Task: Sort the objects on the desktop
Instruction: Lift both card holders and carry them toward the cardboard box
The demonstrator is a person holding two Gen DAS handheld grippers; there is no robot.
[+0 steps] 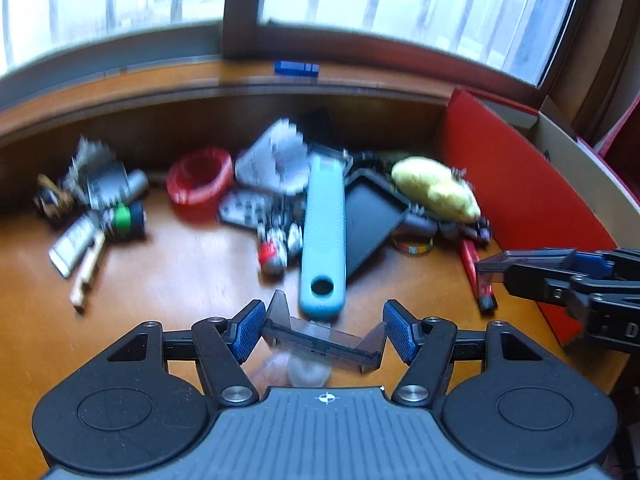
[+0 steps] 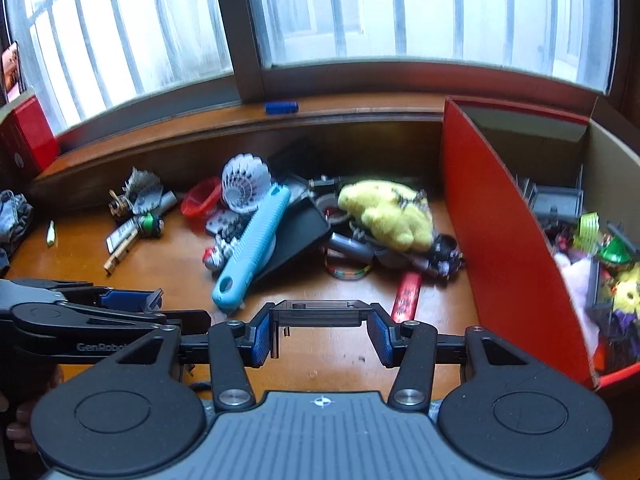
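Wooden desk [image 2: 168, 264], orange-brown and a bit glossy, runs up to a raised sill under big frosted windows [image 2: 420, 12], with a small blue stick-shaped thing [image 2: 281, 107] sitting on the sill. Clutter is piled along the far side: a light blue silicone handle [image 2: 252, 246], a black tray [image 2: 298, 232], a yellow plush toy [image 2: 386, 210], a shuttlecock [image 2: 245, 184] and a red bowl [image 2: 201, 199]. On the right stands a red cardboard box [image 2: 508, 240], already holding assorted bits. Both grippers hang over the near edge, angled down at the desk. Left gripper [image 1: 324, 330] is about half spread and clamped on a smoky clear plastic case piece [image 1: 320, 340], tilted between the blue pads. Right gripper [image 2: 320, 330] pinches a similar smoky clear tray [image 2: 318, 312], held level, just left of the box.
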